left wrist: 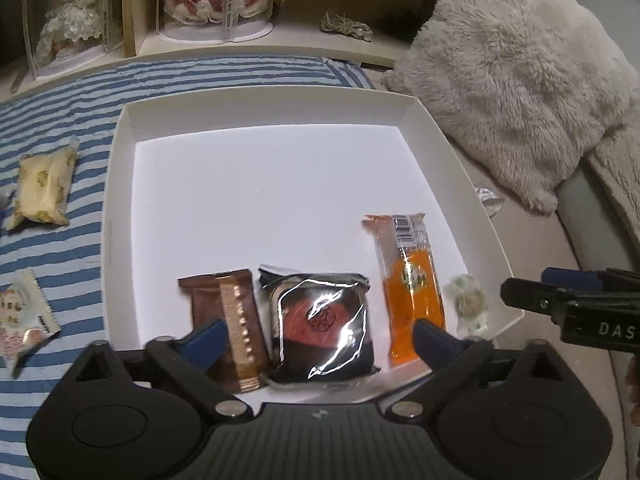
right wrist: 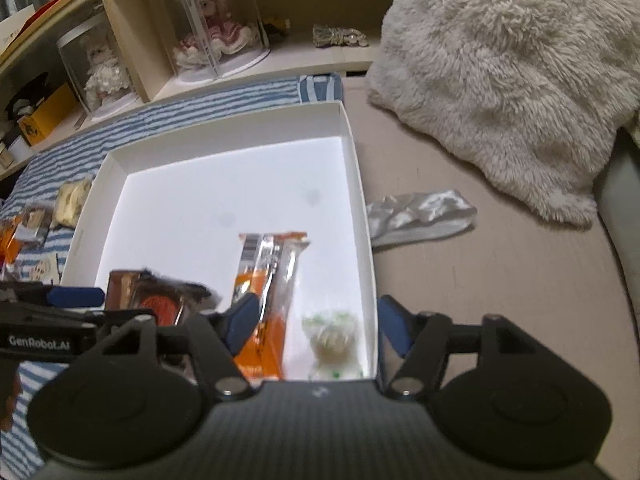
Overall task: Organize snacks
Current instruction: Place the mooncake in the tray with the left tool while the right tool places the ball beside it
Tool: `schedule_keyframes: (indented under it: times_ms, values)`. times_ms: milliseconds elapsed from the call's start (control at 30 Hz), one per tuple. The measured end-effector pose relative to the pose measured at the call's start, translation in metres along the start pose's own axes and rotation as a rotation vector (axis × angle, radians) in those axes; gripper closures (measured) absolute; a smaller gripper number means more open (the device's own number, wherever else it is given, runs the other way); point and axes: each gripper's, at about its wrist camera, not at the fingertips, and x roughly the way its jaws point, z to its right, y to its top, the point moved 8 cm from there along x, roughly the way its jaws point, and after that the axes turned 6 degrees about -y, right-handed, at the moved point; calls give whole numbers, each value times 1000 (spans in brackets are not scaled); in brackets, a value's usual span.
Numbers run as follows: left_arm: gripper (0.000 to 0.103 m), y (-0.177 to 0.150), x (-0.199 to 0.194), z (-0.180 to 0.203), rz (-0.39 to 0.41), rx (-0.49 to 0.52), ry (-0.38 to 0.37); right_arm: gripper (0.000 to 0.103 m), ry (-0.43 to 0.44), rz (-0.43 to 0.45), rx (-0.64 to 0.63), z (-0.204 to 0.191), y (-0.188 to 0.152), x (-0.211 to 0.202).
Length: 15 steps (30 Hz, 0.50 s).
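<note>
A white shallow box (left wrist: 120, 184) lies on a blue striped cloth. Along its near wall lie a brown bar (left wrist: 228, 320), a black foil packet (left wrist: 320, 324), an orange bar (left wrist: 412, 280) and a small pale green candy (left wrist: 470, 304). My left gripper (left wrist: 318, 332) is open and empty, its fingers either side of the black packet, above it. My right gripper (right wrist: 318, 324) is open and empty over the box's near right corner (right wrist: 370, 280), above the green candy (right wrist: 334, 340) and beside the orange bar (right wrist: 268, 300). The right gripper's fingers (left wrist: 532, 294) show at the left view's right edge.
Loose snacks lie on the cloth left of the box: a yellow packet (left wrist: 42, 188) and a white printed packet (left wrist: 20, 320). A fluffy cream pillow (left wrist: 512, 72) sits at the right. A silver wrapper (right wrist: 420, 212) lies beside the box. Shelves with doll cases (left wrist: 216, 0) stand behind.
</note>
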Motion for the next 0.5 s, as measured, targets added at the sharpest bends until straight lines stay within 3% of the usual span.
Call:
schedule_keyframes:
  times_ms: [300,500]
  values:
    - [0,-9,-24,0,4,35,26,2,-18,-18,-8,0,-19,-22]
    - [0,-14,-40,-3,13,33,27,0,-26,6,-19,-2,-27,-40]
